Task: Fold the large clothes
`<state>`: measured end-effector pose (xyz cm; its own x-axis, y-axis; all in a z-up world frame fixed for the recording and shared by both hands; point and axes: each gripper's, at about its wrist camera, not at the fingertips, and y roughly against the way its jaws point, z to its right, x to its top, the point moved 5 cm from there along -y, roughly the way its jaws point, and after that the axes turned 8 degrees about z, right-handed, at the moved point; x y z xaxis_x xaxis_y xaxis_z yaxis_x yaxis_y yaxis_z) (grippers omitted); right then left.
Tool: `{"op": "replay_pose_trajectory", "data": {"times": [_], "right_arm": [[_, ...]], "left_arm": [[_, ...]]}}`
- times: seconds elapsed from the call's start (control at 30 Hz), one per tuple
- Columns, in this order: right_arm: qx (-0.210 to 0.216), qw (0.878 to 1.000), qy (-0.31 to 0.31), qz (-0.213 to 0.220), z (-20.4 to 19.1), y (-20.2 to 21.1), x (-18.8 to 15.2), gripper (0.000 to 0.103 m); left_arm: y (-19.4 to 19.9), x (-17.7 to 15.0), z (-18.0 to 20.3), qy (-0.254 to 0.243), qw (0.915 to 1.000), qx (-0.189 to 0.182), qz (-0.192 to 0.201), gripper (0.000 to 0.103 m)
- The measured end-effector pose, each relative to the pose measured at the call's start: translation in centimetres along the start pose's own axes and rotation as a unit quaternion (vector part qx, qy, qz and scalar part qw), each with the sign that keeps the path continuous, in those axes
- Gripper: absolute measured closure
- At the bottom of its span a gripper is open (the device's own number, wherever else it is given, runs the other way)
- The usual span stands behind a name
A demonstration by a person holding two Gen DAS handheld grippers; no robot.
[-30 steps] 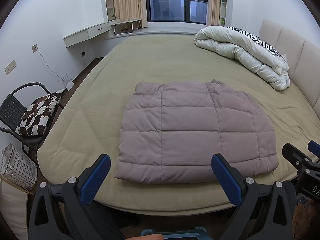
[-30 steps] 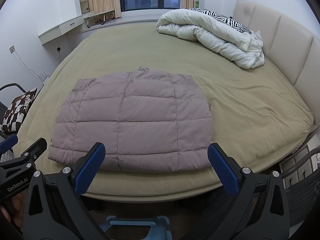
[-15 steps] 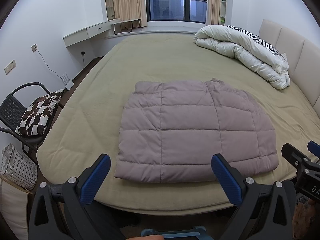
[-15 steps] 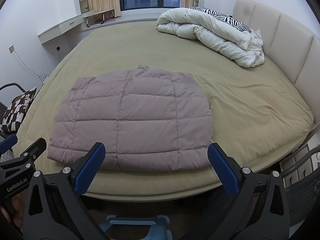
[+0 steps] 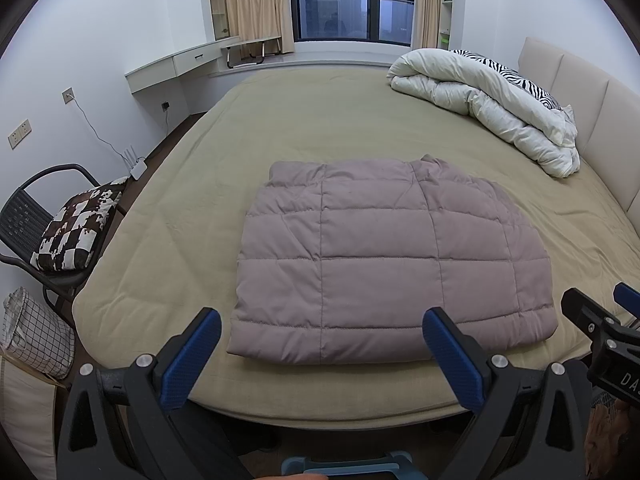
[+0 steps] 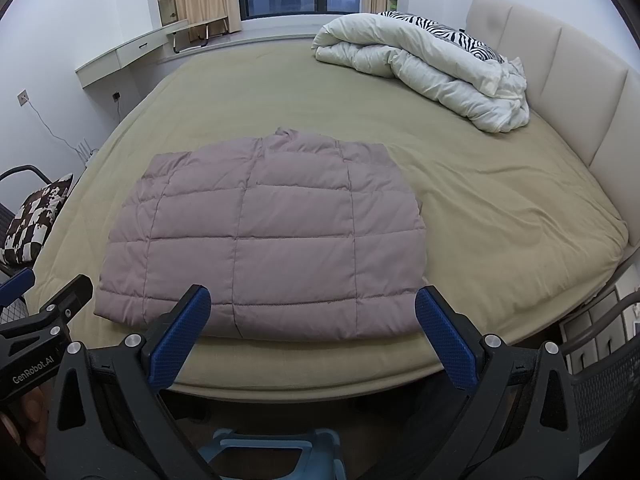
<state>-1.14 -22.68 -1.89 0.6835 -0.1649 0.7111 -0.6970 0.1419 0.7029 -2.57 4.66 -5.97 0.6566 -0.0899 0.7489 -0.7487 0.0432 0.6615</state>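
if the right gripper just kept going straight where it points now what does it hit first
Most likely the near hem of the folded mauve puffer jacket on the bed. The open right gripper frames that edge, though depth is unclear.

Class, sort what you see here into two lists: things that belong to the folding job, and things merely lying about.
Job: quilted mauve jacket; left hand-held gripper; right hand-held gripper; bed.

Lying about: white duvet; zebra-print pillow; chair with checked cushion; grid-pattern basket.
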Motion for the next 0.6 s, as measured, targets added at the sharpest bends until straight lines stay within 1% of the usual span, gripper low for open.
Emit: {"op": "replay_pose_trajectory", "data": {"times": [0.6], "right_arm": [[0.001,1.0,0.001,-0.002,0.12,-0.05,-0.08,0.0]], "left_arm": [[-0.07,-0.15,0.03,-0.001,1.0,-0.001,-0.001,0.0]]}}
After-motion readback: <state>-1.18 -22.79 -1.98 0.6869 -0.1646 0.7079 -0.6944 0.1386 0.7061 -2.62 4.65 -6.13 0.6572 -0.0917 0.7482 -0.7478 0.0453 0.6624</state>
